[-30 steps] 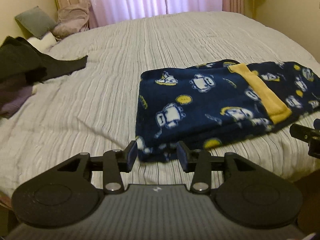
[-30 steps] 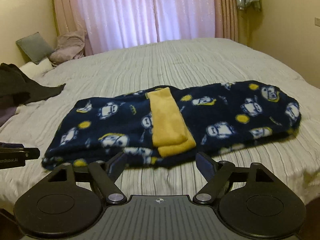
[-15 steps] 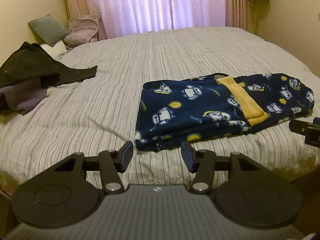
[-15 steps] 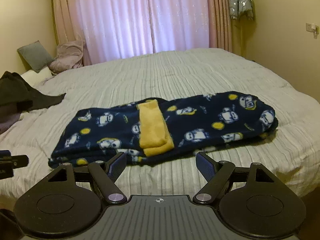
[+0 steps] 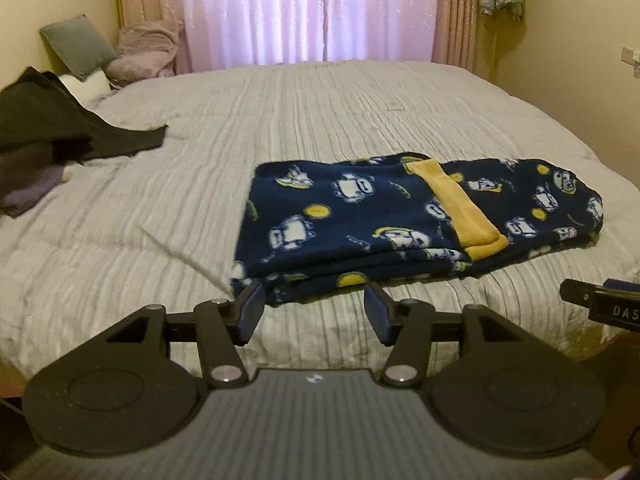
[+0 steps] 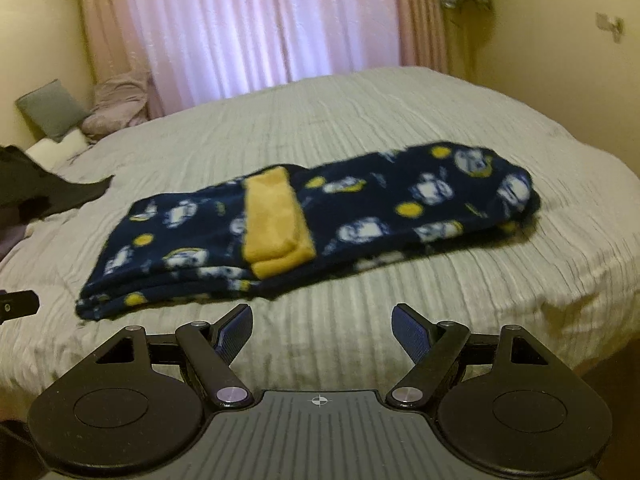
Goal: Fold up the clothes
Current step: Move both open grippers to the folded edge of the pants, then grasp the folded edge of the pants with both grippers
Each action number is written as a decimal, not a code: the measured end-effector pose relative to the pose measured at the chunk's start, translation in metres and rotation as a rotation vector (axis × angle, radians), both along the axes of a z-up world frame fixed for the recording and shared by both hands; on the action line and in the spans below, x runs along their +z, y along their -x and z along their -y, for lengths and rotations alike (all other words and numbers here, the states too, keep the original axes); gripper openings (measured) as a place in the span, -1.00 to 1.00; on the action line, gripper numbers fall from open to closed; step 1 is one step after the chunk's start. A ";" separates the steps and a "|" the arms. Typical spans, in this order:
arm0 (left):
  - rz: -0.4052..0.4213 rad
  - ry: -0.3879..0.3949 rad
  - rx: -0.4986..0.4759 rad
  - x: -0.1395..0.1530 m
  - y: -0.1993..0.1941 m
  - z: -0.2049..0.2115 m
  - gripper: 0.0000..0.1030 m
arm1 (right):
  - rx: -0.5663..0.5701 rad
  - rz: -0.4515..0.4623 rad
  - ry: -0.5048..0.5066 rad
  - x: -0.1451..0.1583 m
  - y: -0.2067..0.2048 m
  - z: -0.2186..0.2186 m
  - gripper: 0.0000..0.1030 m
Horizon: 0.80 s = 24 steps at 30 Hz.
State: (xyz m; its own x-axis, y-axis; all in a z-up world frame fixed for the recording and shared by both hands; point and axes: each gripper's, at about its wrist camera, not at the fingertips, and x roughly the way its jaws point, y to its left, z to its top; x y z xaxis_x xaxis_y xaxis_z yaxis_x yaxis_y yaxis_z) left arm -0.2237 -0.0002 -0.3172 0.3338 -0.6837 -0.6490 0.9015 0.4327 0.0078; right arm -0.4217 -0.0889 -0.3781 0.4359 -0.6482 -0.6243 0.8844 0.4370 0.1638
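Navy fleece with a white-and-yellow print, the garment [image 5: 416,216] lies folded in a long flat stack on the bed [image 5: 280,120], near its front edge. In the left wrist view its long axis runs left to right, and its near left corner sits just ahead of the left gripper [image 5: 314,308], between the fingertips as seen from here. The jaws stand moderately apart and hold nothing. A yellow cuff [image 5: 456,208] crosses the stack right of centre. A dark pile [image 5: 48,128] lies well apart at the far left; whether it is folded I cannot tell.

In the right wrist view the garment [image 6: 400,208] stretches from lower left to upper right, ahead of and slightly left of the right gripper [image 6: 322,330], whose jaws are wide apart and empty. The cuff [image 6: 276,220] lies almost straight ahead. The left gripper is nearer the cloth, and its corner is the closest edge. No containers show. The stack would fit either a finished fold or one awaiting another halving across its length.
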 end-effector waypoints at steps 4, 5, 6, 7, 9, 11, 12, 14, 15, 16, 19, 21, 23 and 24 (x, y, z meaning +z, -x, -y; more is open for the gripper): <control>-0.030 -0.009 -0.019 -0.010 -0.007 0.014 0.00 | -0.069 0.018 -0.039 -0.010 0.019 0.014 0.55; -0.036 -0.013 -0.021 -0.013 -0.010 0.018 0.00 | -0.089 0.029 -0.052 -0.013 0.025 0.018 0.55; -0.042 -0.015 -0.021 -0.015 -0.012 0.021 0.00 | -0.106 0.043 -0.065 -0.016 0.031 0.023 0.55; -0.052 -0.015 -0.019 -0.017 -0.017 0.025 -0.01 | -0.123 0.064 -0.080 -0.019 0.038 0.029 0.55; -0.074 -0.015 -0.015 -0.021 -0.026 0.034 0.00 | -0.156 0.136 -0.119 -0.025 0.056 0.045 0.55; -0.096 -0.015 -0.011 -0.024 -0.035 0.042 -0.01 | -0.201 0.260 -0.155 -0.030 0.079 0.066 0.55; -0.106 -0.016 -0.009 -0.026 -0.040 0.046 -0.01 | -0.233 0.333 -0.169 -0.033 0.092 0.078 0.55; -0.128 -0.016 -0.005 -0.030 -0.049 0.055 -0.01 | -0.289 0.466 -0.184 -0.038 0.114 0.101 0.55; -0.139 -0.016 -0.002 -0.032 -0.054 0.059 -0.01 | -0.315 0.528 -0.187 -0.042 0.125 0.113 0.55; -0.150 -0.016 0.000 -0.033 -0.058 0.063 -0.01 | -0.340 0.581 -0.195 -0.046 0.133 0.125 0.55; -0.183 -0.016 0.006 -0.039 -0.072 0.076 -0.01 | -0.404 0.691 -0.237 -0.062 0.152 0.164 0.55; -0.205 -0.016 0.010 -0.043 -0.081 0.085 -0.01 | -0.437 0.732 -0.253 -0.071 0.158 0.182 0.55; -0.228 -0.013 0.016 -0.046 -0.090 0.092 -0.01 | -0.472 0.748 -0.275 -0.082 0.160 0.198 0.55; -0.239 -0.009 0.020 -0.047 -0.094 0.094 -0.01 | -0.487 0.744 -0.285 -0.086 0.160 0.204 0.55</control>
